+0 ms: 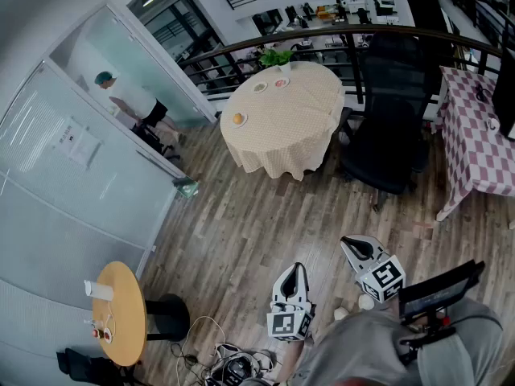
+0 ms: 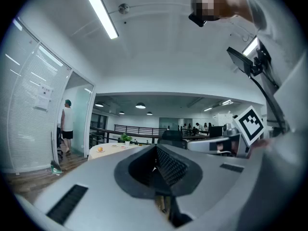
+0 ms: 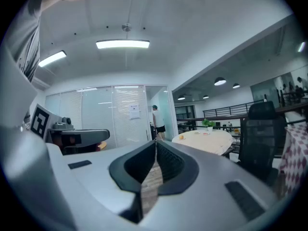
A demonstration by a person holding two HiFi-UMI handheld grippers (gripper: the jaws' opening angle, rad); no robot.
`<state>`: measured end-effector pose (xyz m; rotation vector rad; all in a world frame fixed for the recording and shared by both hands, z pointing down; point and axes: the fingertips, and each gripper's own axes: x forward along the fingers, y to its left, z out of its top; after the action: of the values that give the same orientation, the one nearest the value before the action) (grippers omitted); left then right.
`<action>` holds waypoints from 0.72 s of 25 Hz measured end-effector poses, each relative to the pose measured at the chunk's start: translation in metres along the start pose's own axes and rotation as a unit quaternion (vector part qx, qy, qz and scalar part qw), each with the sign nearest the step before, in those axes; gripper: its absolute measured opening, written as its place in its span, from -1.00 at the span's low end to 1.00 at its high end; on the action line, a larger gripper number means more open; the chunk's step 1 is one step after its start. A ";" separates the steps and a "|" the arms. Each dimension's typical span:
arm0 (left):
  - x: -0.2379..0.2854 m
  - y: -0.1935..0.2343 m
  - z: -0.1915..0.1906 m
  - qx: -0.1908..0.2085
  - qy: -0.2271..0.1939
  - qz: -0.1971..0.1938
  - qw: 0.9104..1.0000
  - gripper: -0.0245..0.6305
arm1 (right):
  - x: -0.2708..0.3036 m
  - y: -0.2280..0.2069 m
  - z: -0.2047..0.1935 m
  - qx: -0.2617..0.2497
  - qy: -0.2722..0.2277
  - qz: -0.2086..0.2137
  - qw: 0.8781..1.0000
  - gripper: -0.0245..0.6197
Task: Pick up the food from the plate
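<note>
Orange food [image 1: 238, 118] on its plate [image 1: 245, 123] sits on the round table [image 1: 298, 135], upper centre. The left gripper [image 1: 294, 270] and right gripper [image 1: 348, 242], both clenched empty, are well apart from it, lower centre.

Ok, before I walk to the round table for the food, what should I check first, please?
1. Left claw empty: ok, jaws together on nothing.
2. Right claw empty: ok, also shut.
3. Claws open for grasping: not ok.
4. Orange round food on white plate within reach: not ok, round cream-clothed table stands far across the wooden floor.
5. Footing: not ok, tangled cables lie on the floor close by.
6. Food on the far plates: cannot tell, too small.
</note>
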<state>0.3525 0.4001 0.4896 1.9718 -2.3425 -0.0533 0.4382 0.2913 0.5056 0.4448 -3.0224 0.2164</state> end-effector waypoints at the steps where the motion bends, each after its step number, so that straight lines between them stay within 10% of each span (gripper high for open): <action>1: -0.007 0.003 -0.004 -0.006 0.006 0.006 1.000 -0.89 | -0.002 0.008 -0.003 -0.001 0.003 0.003 1.000 -0.85; 18: -0.025 -0.018 0.005 -0.006 0.005 0.029 1.000 -0.89 | -0.027 0.026 0.011 -0.026 -0.032 0.027 0.999 -0.85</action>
<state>0.3743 0.4217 0.4822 1.8938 -2.3856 -0.0535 0.4556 0.3223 0.4885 0.3730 -3.0965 0.1294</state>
